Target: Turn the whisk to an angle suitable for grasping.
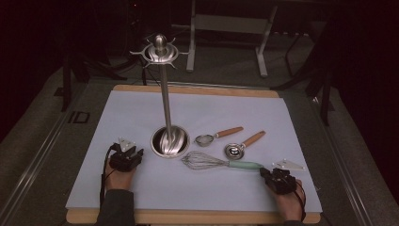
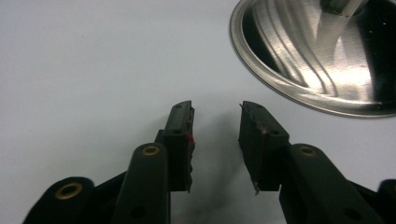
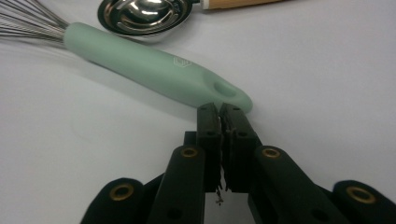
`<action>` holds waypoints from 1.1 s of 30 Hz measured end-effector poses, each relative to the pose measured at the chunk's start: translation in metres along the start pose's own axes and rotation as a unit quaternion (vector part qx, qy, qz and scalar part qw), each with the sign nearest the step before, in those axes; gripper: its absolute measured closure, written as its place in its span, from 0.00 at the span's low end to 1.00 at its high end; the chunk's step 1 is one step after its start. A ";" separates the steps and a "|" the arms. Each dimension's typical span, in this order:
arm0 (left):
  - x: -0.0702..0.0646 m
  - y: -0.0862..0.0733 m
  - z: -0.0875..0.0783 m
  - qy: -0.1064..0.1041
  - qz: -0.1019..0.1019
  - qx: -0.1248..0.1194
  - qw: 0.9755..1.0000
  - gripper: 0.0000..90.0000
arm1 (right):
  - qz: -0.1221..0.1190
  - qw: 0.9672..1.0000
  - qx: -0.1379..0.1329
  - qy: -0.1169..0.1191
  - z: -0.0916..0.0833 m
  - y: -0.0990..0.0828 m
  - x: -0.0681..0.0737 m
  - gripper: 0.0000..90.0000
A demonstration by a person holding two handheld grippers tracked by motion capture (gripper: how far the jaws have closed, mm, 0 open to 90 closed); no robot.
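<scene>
Right tongs (image 3: 219, 109) clenched empty beside whisk (image 3: 154, 72); left tongs (image 2: 215, 112) released near stand's bare dish (image 2: 261, 79).

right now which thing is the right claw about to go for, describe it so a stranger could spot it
Start at the tall steel stand on the pale mat; three utensils lie to its right. The whisk is the one nearest the person, just ahead of the shut right claw. Its wire head and mint-green handle set it apart from the strainer and measuring spoon, which have wooden handles.

A dim room: grey carpeted floor (image 1: 226, 61), what looks like a metal-legged bench (image 1: 230, 23) behind the table (image 1: 197, 89).
</scene>
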State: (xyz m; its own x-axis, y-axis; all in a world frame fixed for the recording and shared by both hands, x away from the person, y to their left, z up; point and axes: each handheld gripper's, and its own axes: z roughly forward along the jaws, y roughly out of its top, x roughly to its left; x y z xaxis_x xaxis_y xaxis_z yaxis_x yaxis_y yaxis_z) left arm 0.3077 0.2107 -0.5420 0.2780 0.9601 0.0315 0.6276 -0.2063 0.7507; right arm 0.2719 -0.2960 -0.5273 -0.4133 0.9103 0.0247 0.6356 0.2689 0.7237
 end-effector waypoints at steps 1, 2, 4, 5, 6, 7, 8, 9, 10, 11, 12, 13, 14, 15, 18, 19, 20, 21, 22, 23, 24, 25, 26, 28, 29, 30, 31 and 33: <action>0.000 0.000 0.000 -0.001 0.003 0.000 1.000 0.75 | -0.001 1.000 0.001 -0.004 0.002 0.001 0.000 0.95; -0.001 0.000 0.000 -0.007 0.005 0.000 1.000 0.77 | -0.001 1.000 -0.001 -0.008 0.004 0.002 -0.001 0.95; -0.002 0.000 -0.001 -0.022 0.002 -0.002 1.000 0.83 | 0.001 1.000 -0.002 -0.009 0.009 0.006 -0.003 0.94; -0.003 0.001 -0.002 -0.030 0.002 -0.006 1.000 0.86 | -0.003 1.000 -0.003 -0.014 0.012 0.008 -0.005 0.94; -0.004 0.001 -0.003 -0.036 0.002 -0.008 0.999 0.89 | -0.001 1.000 -0.003 -0.014 0.014 0.010 -0.007 0.94; -0.007 0.003 -0.005 -0.043 0.006 -0.013 0.999 0.91 | 0.001 1.000 -0.003 -0.010 0.016 0.011 -0.008 0.94; -0.009 0.004 -0.006 -0.047 0.010 -0.018 0.999 0.93 | 0.007 1.000 -0.002 -0.006 0.019 0.014 -0.011 0.94; -0.013 0.006 -0.008 -0.054 0.021 -0.021 0.998 0.95 | 0.008 1.000 -0.002 -0.004 0.021 0.016 -0.012 0.94; -0.017 0.007 -0.009 -0.058 0.028 -0.024 0.998 0.96 | 0.009 1.000 -0.002 -0.004 0.024 0.019 -0.014 0.94; -0.020 0.009 -0.010 -0.064 0.034 -0.026 0.997 0.97 | 0.008 1.000 0.000 -0.005 0.027 0.022 -0.015 0.94; -0.023 0.010 -0.011 -0.072 0.039 -0.029 0.996 0.98 | 0.008 1.000 0.000 -0.005 0.030 0.025 -0.016 0.94; -0.027 0.011 -0.011 -0.079 0.043 -0.031 0.996 0.98 | 0.008 1.000 0.001 -0.005 0.032 0.028 -0.016 0.94; -0.030 0.012 -0.011 -0.084 0.046 -0.032 0.995 0.99 | 0.008 1.000 0.003 -0.005 0.035 0.031 -0.016 0.94; -0.036 0.013 -0.011 -0.093 0.055 -0.031 0.994 0.99 | 0.007 1.000 0.004 -0.006 0.036 0.033 -0.016 0.95; -0.048 0.016 -0.010 -0.115 0.072 -0.033 0.990 0.99 | 0.002 1.000 0.005 -0.008 0.043 0.040 -0.016 0.96; -0.055 0.018 -0.009 -0.127 0.081 -0.035 0.988 0.99 | 0.001 1.000 0.005 -0.008 0.045 0.041 -0.016 0.97; -0.058 0.019 -0.009 -0.134 0.086 -0.035 0.987 0.99 | 0.002 1.000 0.006 -0.008 0.046 0.042 -0.016 0.98; -0.064 0.020 -0.008 -0.145 0.095 -0.035 0.984 0.99 | 0.001 1.000 0.005 -0.007 0.047 0.043 -0.015 0.99; -0.068 0.020 -0.008 -0.150 0.100 -0.036 0.983 0.99 | -0.001 1.000 0.004 -0.006 0.048 0.043 -0.015 1.00; -0.074 0.021 -0.007 -0.157 0.111 -0.033 0.981 0.99 | -0.003 1.000 0.004 -0.007 0.048 0.043 -0.015 1.00; -0.077 0.022 -0.006 -0.160 0.117 -0.033 0.980 0.99 | 0.001 1.000 0.001 -0.003 0.048 0.041 -0.015 0.99; -0.082 0.022 -0.004 -0.164 0.124 -0.032 0.978 0.99 | 0.003 1.000 -0.002 -0.001 0.048 0.039 -0.014 0.97; -0.084 0.022 -0.003 -0.165 0.130 -0.030 0.977 0.99 | 0.005 1.000 -0.009 0.001 0.046 0.035 -0.014 0.96; -0.090 0.023 0.000 -0.166 0.141 -0.025 0.976 0.99 | 0.013 1.000 -0.018 0.008 0.042 0.029 -0.015 0.94; -0.093 0.023 0.002 -0.166 0.145 -0.024 0.975 0.99 | 0.016 1.000 -0.018 0.010 0.041 0.028 -0.016 0.93; -0.094 0.023 0.003 -0.167 0.144 -0.023 0.975 0.99 | 0.017 1.000 -0.018 0.007 0.038 0.027 -0.017 0.92; -0.094 0.023 0.003 -0.168 0.148 -0.021 0.974 0.99 | 0.020 1.000 -0.021 0.006 0.035 0.026 -0.018 0.91; -0.096 0.023 0.004 -0.169 0.151 -0.021 0.974 0.98 | 0.031 0.999 -0.031 0.009 0.029 0.025 -0.021 0.91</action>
State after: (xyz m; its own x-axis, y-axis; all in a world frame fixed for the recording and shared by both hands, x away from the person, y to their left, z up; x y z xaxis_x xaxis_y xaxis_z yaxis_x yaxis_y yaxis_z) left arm 0.2981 0.1128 -0.5308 0.6739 0.7376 0.0416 0.4509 -0.4553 0.7677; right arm 0.3148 -0.2990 -0.5298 -0.3873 0.9182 0.0831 0.6191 0.1922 0.7615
